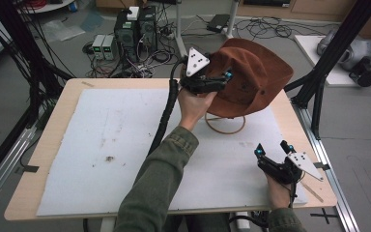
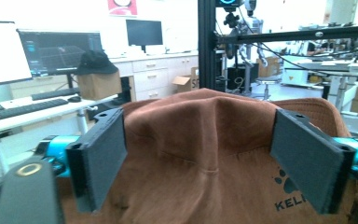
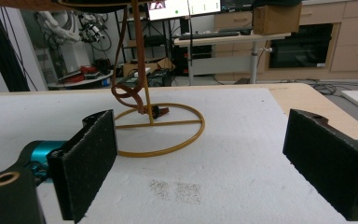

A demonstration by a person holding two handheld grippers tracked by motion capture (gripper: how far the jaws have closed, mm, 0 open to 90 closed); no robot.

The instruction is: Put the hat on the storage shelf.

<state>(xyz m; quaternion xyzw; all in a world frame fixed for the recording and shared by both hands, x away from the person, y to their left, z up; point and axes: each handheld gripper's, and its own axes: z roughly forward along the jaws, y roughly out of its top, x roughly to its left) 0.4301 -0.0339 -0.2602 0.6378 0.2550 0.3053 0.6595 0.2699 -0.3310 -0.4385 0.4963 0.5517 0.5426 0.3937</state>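
Observation:
A brown suede hat [image 1: 251, 77] sits on a gold wire stand with a ring base [image 1: 225, 124] at the back right of the table. My left gripper [image 1: 224, 79] is up at the hat's left side, open. In the left gripper view its two pads flank the hat's crown [image 2: 205, 130] without pressing on it. My right gripper [image 1: 273, 149] rests low near the front right of the mat, open and holding nothing. In the right gripper view it faces the ring base [image 3: 158, 133], the upright rod and the hat's brown cord [image 3: 130, 93].
A white mat [image 1: 116, 145] covers most of the wooden table [image 1: 53, 125]. Black frame posts [image 1: 319, 82] stand close to the table's right edge. Boxes and cables [image 1: 135, 29] lie on the floor behind the table.

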